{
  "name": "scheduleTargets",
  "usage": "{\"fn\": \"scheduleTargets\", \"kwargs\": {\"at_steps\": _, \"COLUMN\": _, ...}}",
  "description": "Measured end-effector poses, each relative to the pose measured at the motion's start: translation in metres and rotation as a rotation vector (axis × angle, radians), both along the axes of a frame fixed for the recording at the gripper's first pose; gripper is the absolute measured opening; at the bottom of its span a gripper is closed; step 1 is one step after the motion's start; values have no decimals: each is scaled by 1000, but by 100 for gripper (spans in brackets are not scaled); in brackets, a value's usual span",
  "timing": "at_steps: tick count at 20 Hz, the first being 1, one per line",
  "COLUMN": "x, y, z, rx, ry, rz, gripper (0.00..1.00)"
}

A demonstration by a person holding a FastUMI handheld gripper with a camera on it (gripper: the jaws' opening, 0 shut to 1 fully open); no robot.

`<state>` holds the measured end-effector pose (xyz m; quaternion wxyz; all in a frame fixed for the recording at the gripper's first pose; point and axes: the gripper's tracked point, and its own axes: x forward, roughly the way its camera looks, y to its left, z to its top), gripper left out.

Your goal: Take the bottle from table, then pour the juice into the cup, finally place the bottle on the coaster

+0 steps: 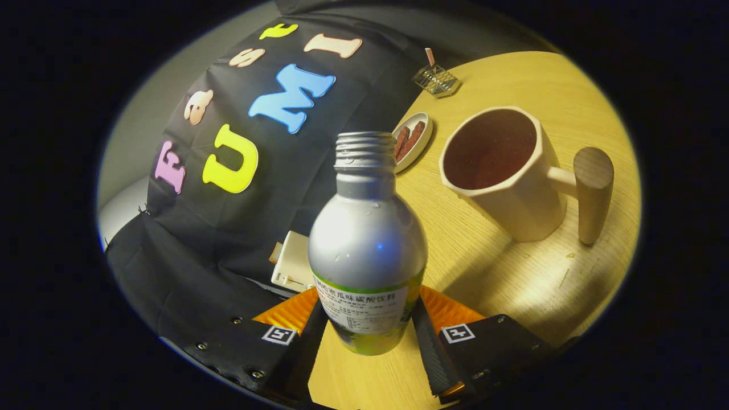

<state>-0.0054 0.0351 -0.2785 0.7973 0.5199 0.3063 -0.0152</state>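
A silver bottle (367, 239) with a green and white label and an uncapped threaded neck stands between my fingers, which press on its lower body from both sides. My gripper (367, 327) is shut on it. The whole scene appears tilted. Beyond the bottle and to the right sits a cream faceted cup (501, 171) with a round wooden handle (592, 191); dark reddish liquid shows inside it. The bottle's mouth is beside the cup and apart from it. The wooden table (512, 273) lies under both.
A small white oval dish (413, 139) holding brown sticks sits behind the bottle. A wire holder (435, 78) stands at the table's far edge. A white box-like object (290, 262) rests by the black cloth wall, just left of the bottle.
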Motion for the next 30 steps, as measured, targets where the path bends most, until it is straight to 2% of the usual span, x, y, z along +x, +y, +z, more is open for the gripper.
{"fn": "scheduleTargets", "kwargs": {"at_steps": 13, "x": 8, "y": 6, "z": 14, "rx": 313, "ry": 60, "rz": -101, "gripper": 77}}
{"fn": "scheduleTargets", "kwargs": {"at_steps": 30, "x": 20, "y": 9, "z": 33, "rx": 567, "ry": 120, "rz": -225, "gripper": 77}}
